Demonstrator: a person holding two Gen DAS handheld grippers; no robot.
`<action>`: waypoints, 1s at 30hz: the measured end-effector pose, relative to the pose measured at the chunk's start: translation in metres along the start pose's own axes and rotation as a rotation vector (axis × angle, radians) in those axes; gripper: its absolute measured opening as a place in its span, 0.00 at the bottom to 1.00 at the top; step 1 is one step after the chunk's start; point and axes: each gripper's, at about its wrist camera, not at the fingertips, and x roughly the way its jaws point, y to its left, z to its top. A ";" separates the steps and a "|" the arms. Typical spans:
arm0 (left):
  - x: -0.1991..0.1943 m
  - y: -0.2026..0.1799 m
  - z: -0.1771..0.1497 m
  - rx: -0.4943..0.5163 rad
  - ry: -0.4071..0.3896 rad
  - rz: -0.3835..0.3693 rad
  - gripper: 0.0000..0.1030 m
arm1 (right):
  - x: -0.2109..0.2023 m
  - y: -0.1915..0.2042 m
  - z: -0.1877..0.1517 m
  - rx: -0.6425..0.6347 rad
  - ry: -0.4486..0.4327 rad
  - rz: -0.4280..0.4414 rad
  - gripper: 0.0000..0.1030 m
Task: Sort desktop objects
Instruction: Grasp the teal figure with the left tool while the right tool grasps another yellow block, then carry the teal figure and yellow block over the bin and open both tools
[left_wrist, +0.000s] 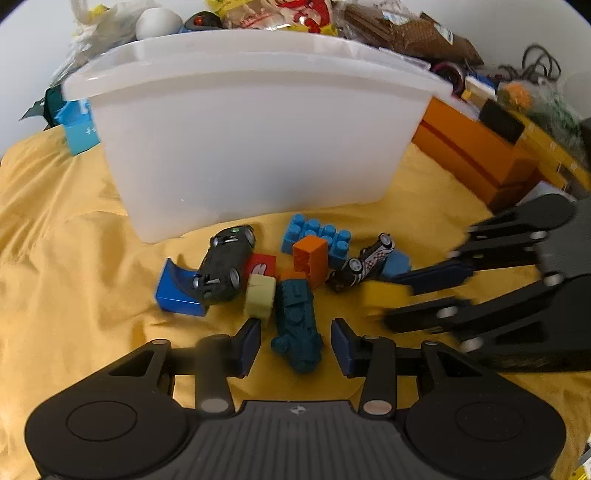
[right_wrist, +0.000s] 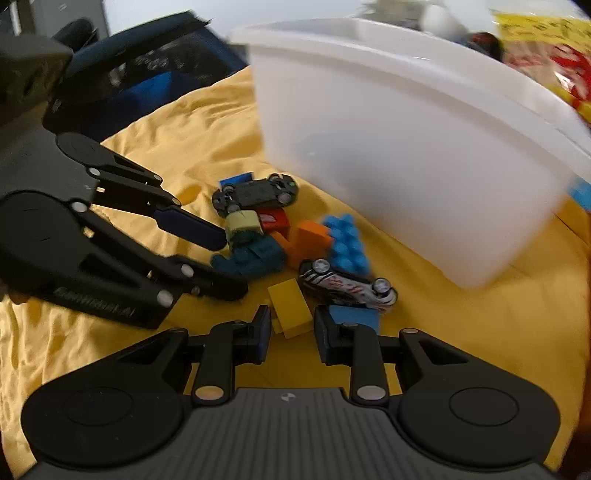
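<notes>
Several small toys lie heaped on yellow cloth (left_wrist: 74, 229) at frame centre: a teal train (left_wrist: 297, 325) between the left gripper's (left_wrist: 295, 341) released fingers, a yellow block (right_wrist: 290, 312) between the right gripper's (right_wrist: 291, 332) released fingers. Behind them stands a white bin (left_wrist: 251, 147).

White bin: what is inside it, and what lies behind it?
The white bin's walls are frosted and its rim sits above both cameras, so its inside is hidden. Behind it, snack packets, a white ball and a brown packet show above the rim.
</notes>
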 end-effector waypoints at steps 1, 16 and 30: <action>0.003 -0.002 -0.001 0.011 0.007 0.012 0.45 | -0.005 -0.005 -0.006 0.032 -0.001 -0.005 0.28; -0.051 0.000 -0.003 0.008 -0.090 -0.022 0.34 | -0.057 -0.018 -0.015 0.212 -0.131 -0.012 0.28; -0.130 0.048 0.072 -0.113 -0.265 0.037 0.34 | -0.112 -0.039 0.072 0.328 -0.322 -0.014 0.28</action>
